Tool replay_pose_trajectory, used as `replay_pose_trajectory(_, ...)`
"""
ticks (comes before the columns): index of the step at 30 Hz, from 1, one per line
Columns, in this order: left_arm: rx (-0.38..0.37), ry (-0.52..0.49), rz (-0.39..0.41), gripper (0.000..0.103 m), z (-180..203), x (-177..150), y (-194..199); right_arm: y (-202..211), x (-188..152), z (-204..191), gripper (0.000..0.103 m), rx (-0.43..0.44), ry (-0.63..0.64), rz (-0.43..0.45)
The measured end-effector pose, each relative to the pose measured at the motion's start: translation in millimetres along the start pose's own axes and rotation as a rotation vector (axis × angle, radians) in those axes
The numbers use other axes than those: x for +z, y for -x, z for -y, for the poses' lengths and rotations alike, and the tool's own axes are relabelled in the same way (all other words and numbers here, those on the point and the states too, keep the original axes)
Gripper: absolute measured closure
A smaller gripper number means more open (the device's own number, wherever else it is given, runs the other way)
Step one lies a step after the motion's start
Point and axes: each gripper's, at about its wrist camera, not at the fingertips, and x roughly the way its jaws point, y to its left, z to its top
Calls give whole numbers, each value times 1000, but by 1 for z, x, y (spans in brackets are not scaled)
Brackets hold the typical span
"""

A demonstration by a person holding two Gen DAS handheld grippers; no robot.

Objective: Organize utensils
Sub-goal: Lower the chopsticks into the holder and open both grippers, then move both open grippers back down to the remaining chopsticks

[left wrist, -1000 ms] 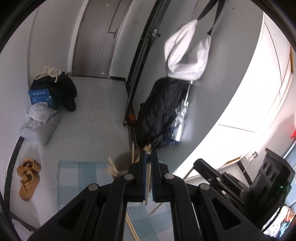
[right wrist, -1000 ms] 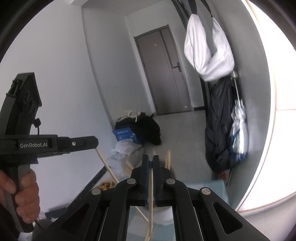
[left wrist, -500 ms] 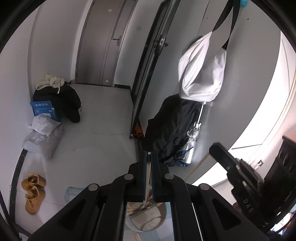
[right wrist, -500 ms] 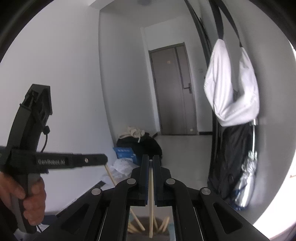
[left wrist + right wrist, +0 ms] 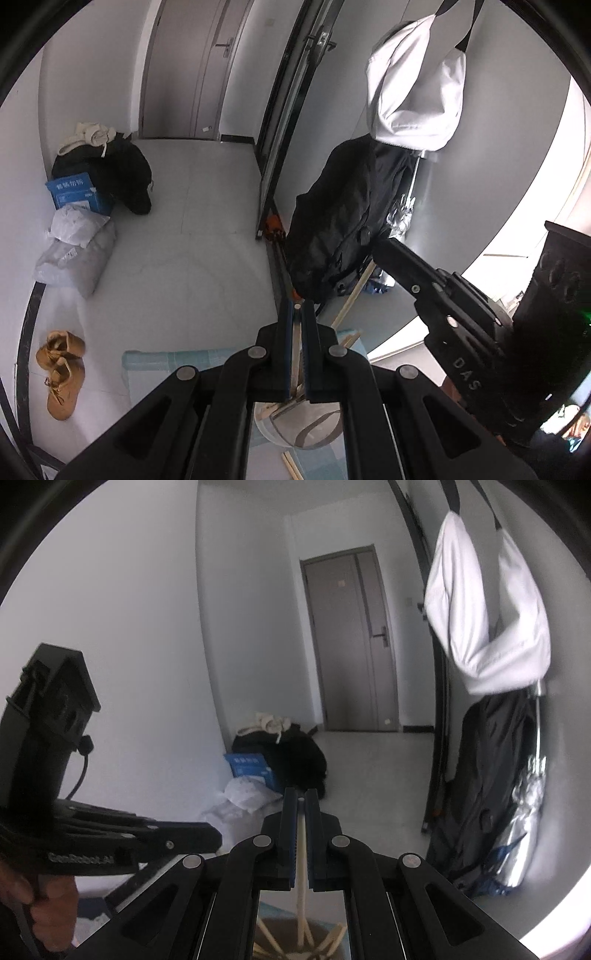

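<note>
- As my two jaws stand, each pair is nearly closed on a single pale wooden chopstick: the left gripper (image 5: 298, 314) pinches the left chopstick (image 5: 295, 354) between its blue pads, and the right gripper (image 5: 300, 797) pinches the right chopstick (image 5: 302, 849) the same way.
- Left chopstick: runs down from the fingertips toward the metal cup (image 5: 299, 424) directly below; I judge its lower end is at or just inside the rim, though the gripper body hides the contact.
- Right chopstick: hangs down into the open mouth of the holder (image 5: 295, 941), where several other sticks already fan against the wall.
- Cup contents, from the left view: at least a few sticks visible at the rim.
- Loose stock: one or two chopsticks (image 5: 290, 467) lie on the pale blue mat (image 5: 166, 369) just beside the cup; another stick (image 5: 352, 291) shows past the cup, and I cannot tell what it rests on.
- Opposite tools: the right gripper's body crosses the left view; the left gripper, held in a hand (image 5: 48, 904), sits at the left of the right view.
- Progress, by my judgement: partly done. Some sticks are housed, two are in my grips awaiting release, and the loose ones remain to be collected.
- Surroundings: tiled floor, bags, shoes, hanging coats; none bear on the task.
</note>
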Motion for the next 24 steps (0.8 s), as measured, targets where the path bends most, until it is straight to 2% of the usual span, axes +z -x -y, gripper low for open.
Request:
replay_pose_trajectory(6, -20, 9, -29, 103, 3, -9, -8, -8, -24, 7, 99, 18, -46, -67)
replay_pose_trajectory(10, -6, 1, -56, 101, 4, -11, -11, -5, -33, 9, 97, 34, -63, -107)
replay_pose_trajectory(13, 5, 16, -67, 89, 3, -14, -8, 5, -38, 9, 94, 20, -72, -118)
replay_pose_trajectory(15, 21, 31, -45, 71, 2, -17, -1, 15, -39, 8, 89, 8, -88, -115)
replay_pose_trajectory(18, 40, 44, -8, 56, 2, -21, 7, 31, -38, 13, 73, -22, -125, -88)
replay_pose_trajectory(19, 54, 40, -2, 50, 3, -23, 10, 36, -37, 14, 61, -31, -137, -83)
replay_pose_trajectory(20, 60, 34, 1, 48, 4, -24, 10, 40, -36, 15, 55, -36, -136, -87)
replay_pose_trajectory(24, 54, 29, -1, 44, 7, -30, 16, 58, -32, 16, 54, -72, -130, -77)
